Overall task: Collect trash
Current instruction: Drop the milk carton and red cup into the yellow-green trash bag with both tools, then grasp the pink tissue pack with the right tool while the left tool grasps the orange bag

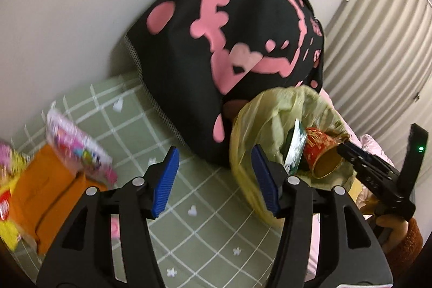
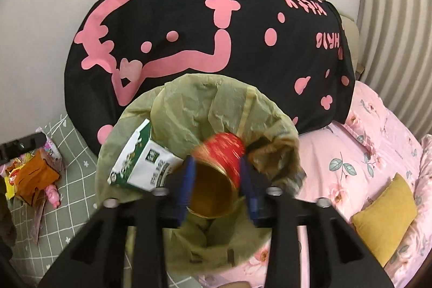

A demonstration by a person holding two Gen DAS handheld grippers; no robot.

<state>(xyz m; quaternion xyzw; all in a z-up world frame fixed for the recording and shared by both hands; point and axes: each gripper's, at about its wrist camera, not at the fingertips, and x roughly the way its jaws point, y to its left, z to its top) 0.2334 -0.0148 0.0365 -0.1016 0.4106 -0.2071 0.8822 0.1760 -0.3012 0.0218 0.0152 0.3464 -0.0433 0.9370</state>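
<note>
**Cup Poised Over the Bag Mouth**

Right gripper has its blue pads either side of a red-and-gold paper cup, lying on its side above the open yellow-green trash bag. Whether the pads are pressing the cup I cannot tell; the area is blurred. The left gripper stands wide and empty over the green checked sheet, just beside the bag.

A green-and-white carton leans on the bag's near-left rim, partly inside. To finish this step well, I judge the cup should fall clear of the carton and well inside the rim, the jaws parting fully before the gripper lifts away, so nothing tips the soft bag over.

More trash waits at the left: an orange packet, a pink-and-white wrapper and a yellow one, all smeared by blur. The bag's bottom is hidden, and the black-and-pink cushion blocks whatever lies behind.
</note>
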